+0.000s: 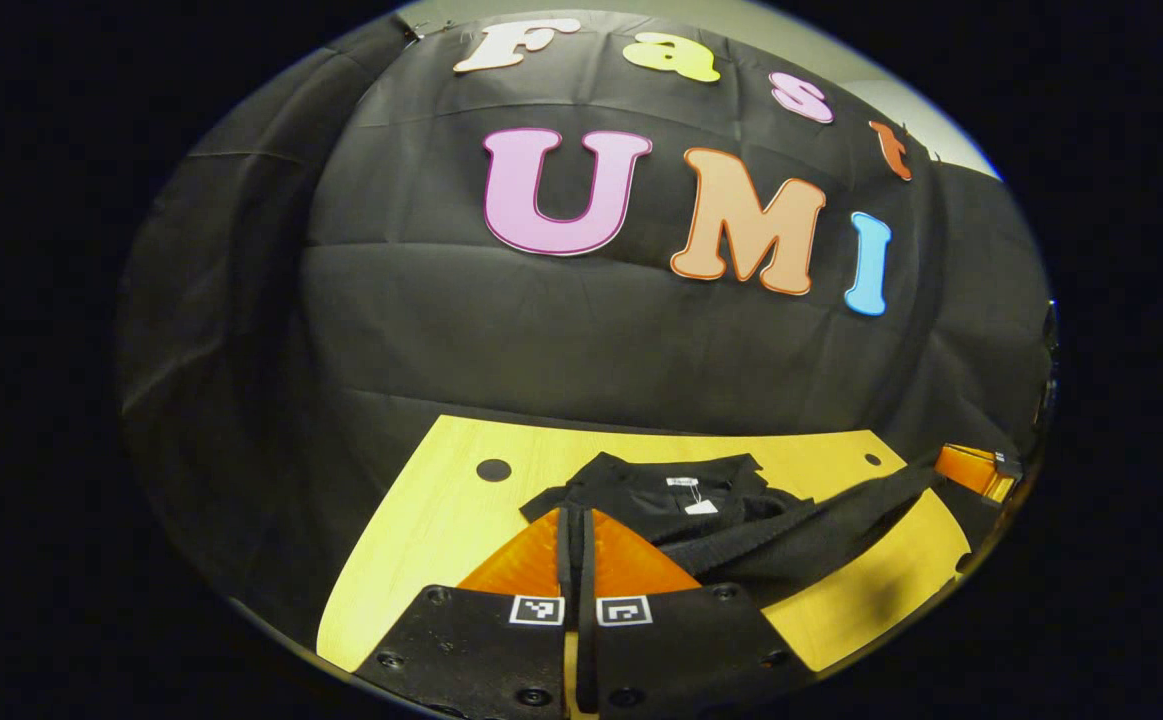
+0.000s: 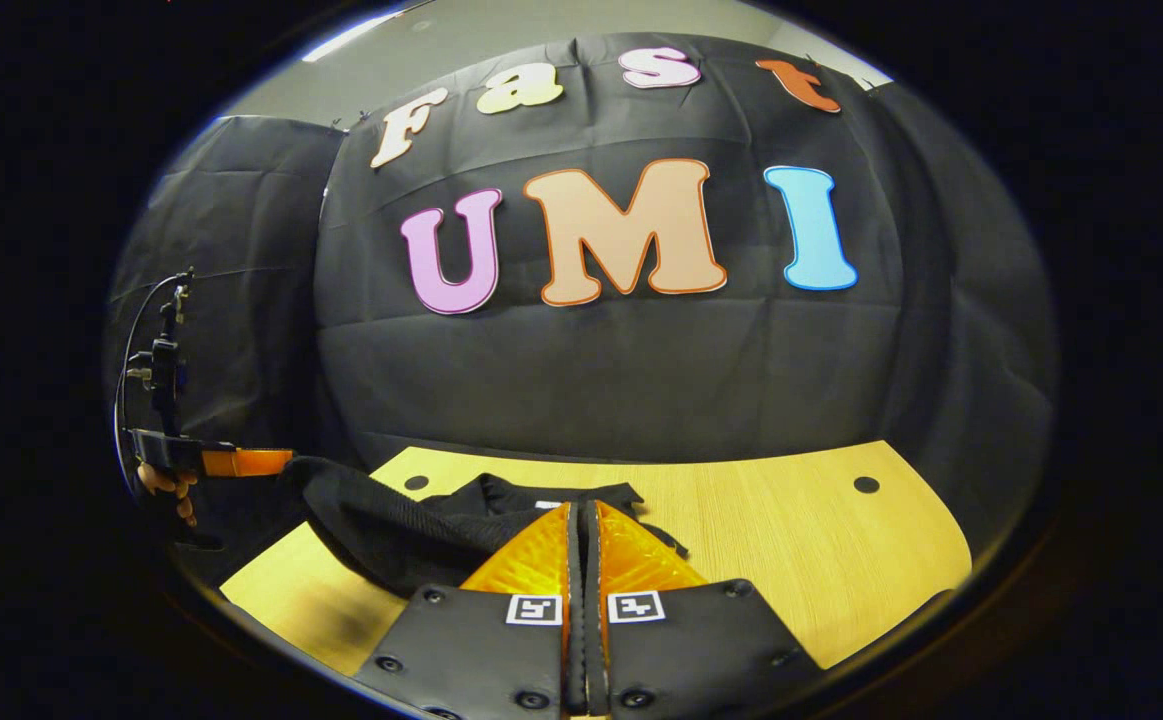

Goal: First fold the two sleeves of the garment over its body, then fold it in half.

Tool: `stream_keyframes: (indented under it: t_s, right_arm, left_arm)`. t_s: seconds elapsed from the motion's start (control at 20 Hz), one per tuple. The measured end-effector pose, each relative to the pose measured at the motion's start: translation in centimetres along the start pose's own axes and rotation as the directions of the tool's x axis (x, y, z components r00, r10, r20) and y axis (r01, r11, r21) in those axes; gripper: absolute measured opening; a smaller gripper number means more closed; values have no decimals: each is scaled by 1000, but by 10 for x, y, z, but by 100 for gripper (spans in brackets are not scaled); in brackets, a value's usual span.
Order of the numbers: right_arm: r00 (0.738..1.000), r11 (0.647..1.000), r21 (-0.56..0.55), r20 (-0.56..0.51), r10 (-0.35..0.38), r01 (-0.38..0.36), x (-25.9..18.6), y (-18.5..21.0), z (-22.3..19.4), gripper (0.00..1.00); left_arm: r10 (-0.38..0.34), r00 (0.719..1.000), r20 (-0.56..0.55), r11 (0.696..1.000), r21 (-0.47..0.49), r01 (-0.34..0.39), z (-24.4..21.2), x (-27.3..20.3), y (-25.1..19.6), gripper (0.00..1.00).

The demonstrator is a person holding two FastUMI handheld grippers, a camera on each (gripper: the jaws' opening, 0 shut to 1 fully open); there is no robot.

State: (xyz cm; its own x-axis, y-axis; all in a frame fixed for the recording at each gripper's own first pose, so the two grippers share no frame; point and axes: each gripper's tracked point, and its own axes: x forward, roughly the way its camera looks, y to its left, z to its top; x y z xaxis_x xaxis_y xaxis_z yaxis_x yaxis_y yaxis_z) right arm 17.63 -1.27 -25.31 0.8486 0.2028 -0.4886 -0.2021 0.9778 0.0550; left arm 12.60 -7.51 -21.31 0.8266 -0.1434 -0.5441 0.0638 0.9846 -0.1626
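A black garment (image 1: 661,495) lies on the yellow wooden table (image 1: 441,520) with its collar and white label (image 1: 683,482) toward the far side. One edge of it is lifted and stretched as a taut band (image 1: 821,530) between the two grippers. My left gripper (image 1: 577,515) is shut on the near end of that band. My right gripper (image 1: 946,462) holds the other end at the far right. In the right gripper view, my right gripper (image 2: 579,508) is shut on the garment (image 2: 391,520), and the band runs left to the left gripper (image 2: 286,462).
A hand (image 2: 166,485) grips the left gripper's handle, with a cable above it. The table (image 2: 791,520) has a round hole (image 2: 866,484) near its far right corner and another hole (image 1: 493,469) at the far left. Black cloth walls stand close behind.
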Motion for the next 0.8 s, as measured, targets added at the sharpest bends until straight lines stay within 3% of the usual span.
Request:
stream_keyframes:
  t_s: [0.1, 0.15, 0.35, 0.65, 0.8]
  right_arm:
    - [1000, 1000, 8, -1, 1, -1, 31, -12, 9, 5]
    - [1000, 1000, 14, -4, 1, -1, 48, -18, 11, 0]
    - [999, 1000, 29, -37, 4, -3, 110, -42, 12, 0]
    - [996, 999, 27, -83, 31, -28, 171, -53, 7, 2]
    - [995, 999, 37, -94, 19, -15, 185, -59, 8, 7]
  left_arm:
    - [1, 1000, -1, 1000, -6, -1, 9, 32, -4, 0]
    - [6, 1000, 0, 1000, -1, -6, 12, 46, -4, 0]
    - [20, 1000, -19, 1000, -9, -20, 13, 103, -9, 0]
    - [56, 997, -59, 998, 21, -54, 2, 165, -13, 0]
    - [130, 990, -46, 988, 92, -126, 5, 176, -2, 0]
